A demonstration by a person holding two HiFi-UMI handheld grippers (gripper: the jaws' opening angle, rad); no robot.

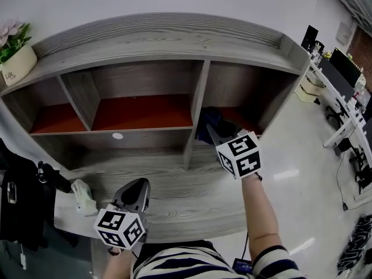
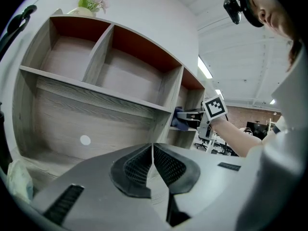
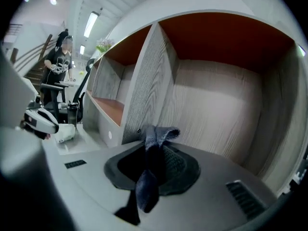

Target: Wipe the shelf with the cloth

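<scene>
The right gripper (image 3: 154,150) pinches the cloth (image 3: 159,133) at the front edge of the shelf's (image 1: 197,92) open right compartment. The left gripper (image 2: 152,161) has its jaws pressed together, empty.

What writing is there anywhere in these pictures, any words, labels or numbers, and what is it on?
"Life": on the flower pot atop the shelf.
Marker cubes: black-and-white patterns only, no words.
Nothing else is readable.

On the shelf (image 1: 157,39), the left compartment (image 1: 55,118) and middle compartment (image 1: 142,110) stand open, walled apart by upright dividers (image 1: 197,106). The right gripper (image 1: 213,132) (cloth (image 3: 154,143) pinched in it) fills the mouth of the right compartment (image 1: 232,86). A white wad (image 1: 85,197) lies at the left of the desk (image 1: 192,196).
</scene>
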